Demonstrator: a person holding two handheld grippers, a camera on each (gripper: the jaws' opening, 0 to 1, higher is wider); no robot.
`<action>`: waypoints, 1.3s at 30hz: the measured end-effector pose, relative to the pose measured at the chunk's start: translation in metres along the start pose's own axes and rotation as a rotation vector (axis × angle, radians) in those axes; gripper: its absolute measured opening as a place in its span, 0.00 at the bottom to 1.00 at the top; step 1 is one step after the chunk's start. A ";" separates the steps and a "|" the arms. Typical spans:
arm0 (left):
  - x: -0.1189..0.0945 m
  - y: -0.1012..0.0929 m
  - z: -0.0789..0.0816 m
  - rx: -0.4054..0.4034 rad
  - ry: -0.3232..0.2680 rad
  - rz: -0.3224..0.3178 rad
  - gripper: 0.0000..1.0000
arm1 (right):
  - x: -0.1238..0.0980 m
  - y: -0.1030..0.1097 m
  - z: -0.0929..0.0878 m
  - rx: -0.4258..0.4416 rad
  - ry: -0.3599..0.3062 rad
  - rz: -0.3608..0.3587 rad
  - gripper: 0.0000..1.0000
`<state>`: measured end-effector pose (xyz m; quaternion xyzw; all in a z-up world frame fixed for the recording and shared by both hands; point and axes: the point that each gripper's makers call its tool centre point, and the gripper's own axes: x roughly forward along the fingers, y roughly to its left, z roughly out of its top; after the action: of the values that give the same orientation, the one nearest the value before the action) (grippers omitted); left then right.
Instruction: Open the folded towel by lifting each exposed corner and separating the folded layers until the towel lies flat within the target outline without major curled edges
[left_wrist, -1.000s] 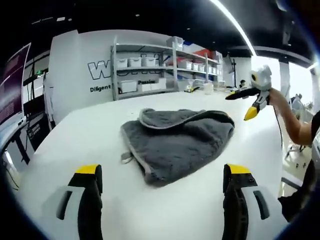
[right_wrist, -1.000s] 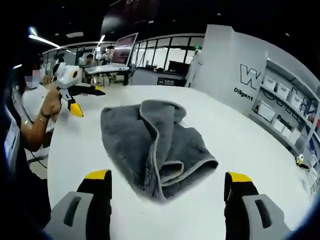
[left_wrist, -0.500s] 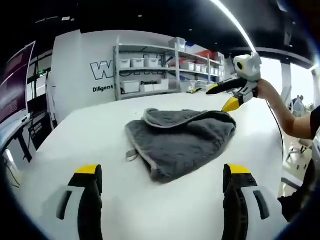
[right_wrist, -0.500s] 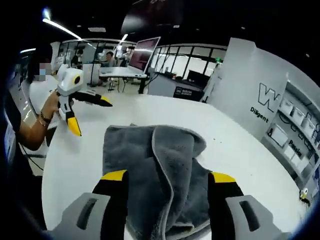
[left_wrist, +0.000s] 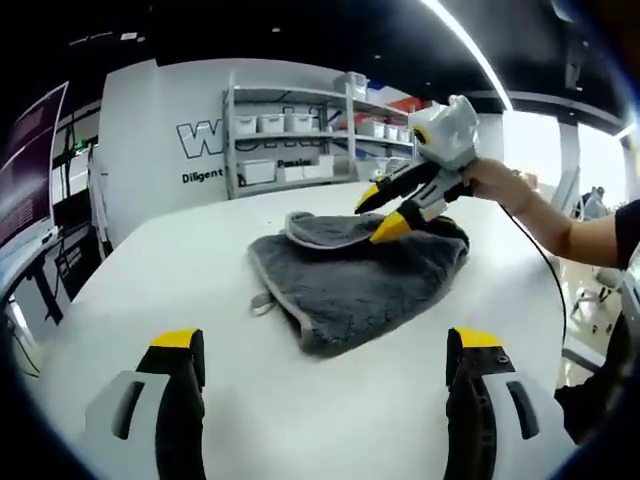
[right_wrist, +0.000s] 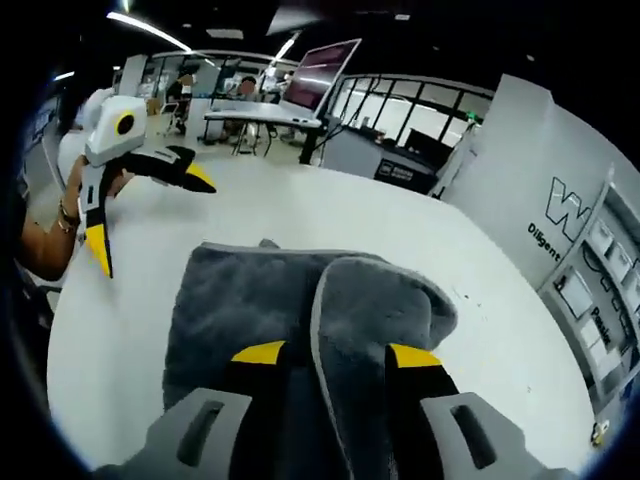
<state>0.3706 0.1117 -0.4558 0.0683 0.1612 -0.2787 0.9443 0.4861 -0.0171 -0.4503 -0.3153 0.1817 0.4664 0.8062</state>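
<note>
In the left gripper view a folded grey towel (left_wrist: 355, 285) lies mid-frame on the white table (left_wrist: 150, 270), its long axis running from lower left to upper right, with a small hanging loop (left_wrist: 262, 303) sticking out at its left edge and a pale-bordered folded layer on top at the far side. The right gripper (left_wrist: 385, 213) comes in from the upper right, its yellow-tipped jaws a little apart over that top fold; whether they pinch cloth cannot be told. The left gripper (left_wrist: 330, 350) stands wide open at the bottom, holding nothing. The wall at upper left reads "Diligent" beneath large letters beginning "W".
</note>
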 end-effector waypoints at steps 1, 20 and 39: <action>0.000 0.001 -0.001 -0.002 0.002 0.003 0.99 | 0.004 0.000 -0.002 0.001 0.006 0.007 0.34; -0.003 0.007 -0.003 -0.013 0.003 0.023 0.99 | -0.034 -0.027 0.011 0.042 -0.147 -0.082 0.00; 0.001 0.000 0.007 0.007 0.001 0.015 0.99 | -0.159 -0.031 0.030 0.000 -0.402 -0.148 0.00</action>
<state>0.3731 0.1095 -0.4500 0.0731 0.1602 -0.2721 0.9460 0.4337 -0.1099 -0.3243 -0.2284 -0.0066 0.4596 0.8582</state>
